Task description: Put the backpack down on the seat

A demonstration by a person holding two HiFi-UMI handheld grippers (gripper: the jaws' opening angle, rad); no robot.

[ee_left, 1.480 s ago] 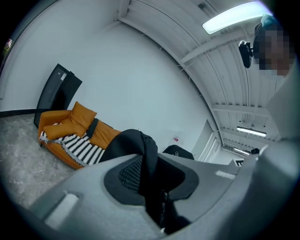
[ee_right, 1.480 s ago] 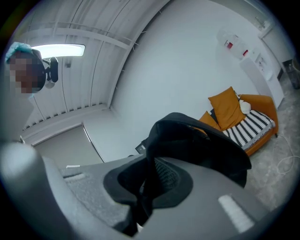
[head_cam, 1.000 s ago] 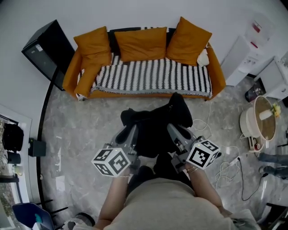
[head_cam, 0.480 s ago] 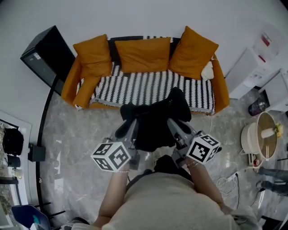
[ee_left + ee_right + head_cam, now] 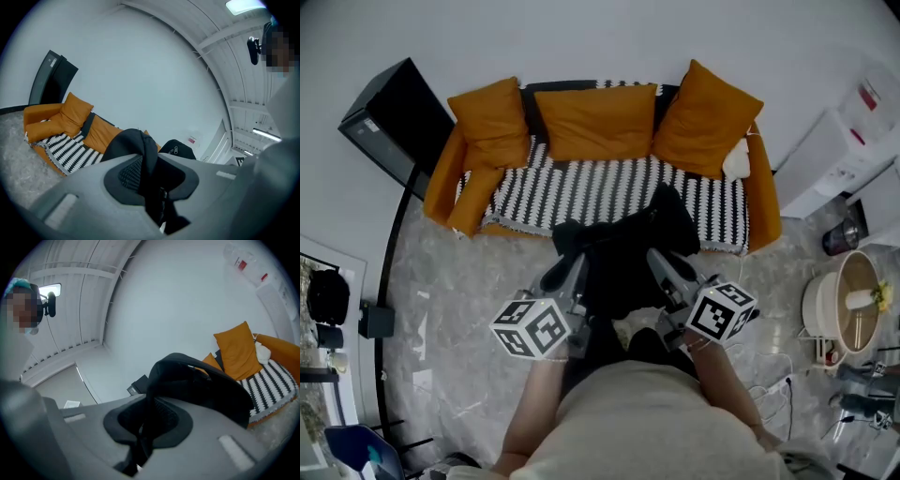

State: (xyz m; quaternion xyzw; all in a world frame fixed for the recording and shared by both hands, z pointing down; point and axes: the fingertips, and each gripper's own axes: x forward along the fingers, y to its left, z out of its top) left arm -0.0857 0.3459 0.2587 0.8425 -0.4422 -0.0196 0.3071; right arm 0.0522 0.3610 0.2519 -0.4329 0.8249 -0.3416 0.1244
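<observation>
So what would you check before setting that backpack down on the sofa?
1. Left hand-held gripper shut on the backpack: ok.
2. Right hand-held gripper shut on it too: ok.
3. Backpack above the seat: not ok, it seems to hang short of the front edge.
4. Middle of the seat free: ok, the cushions lean at the back.
5. Floor just ahead free of obstacles: cannot tell, the backpack hides it.

Left gripper (image 5: 566,274), right gripper (image 5: 662,264) forward, jaws clamped.
</observation>
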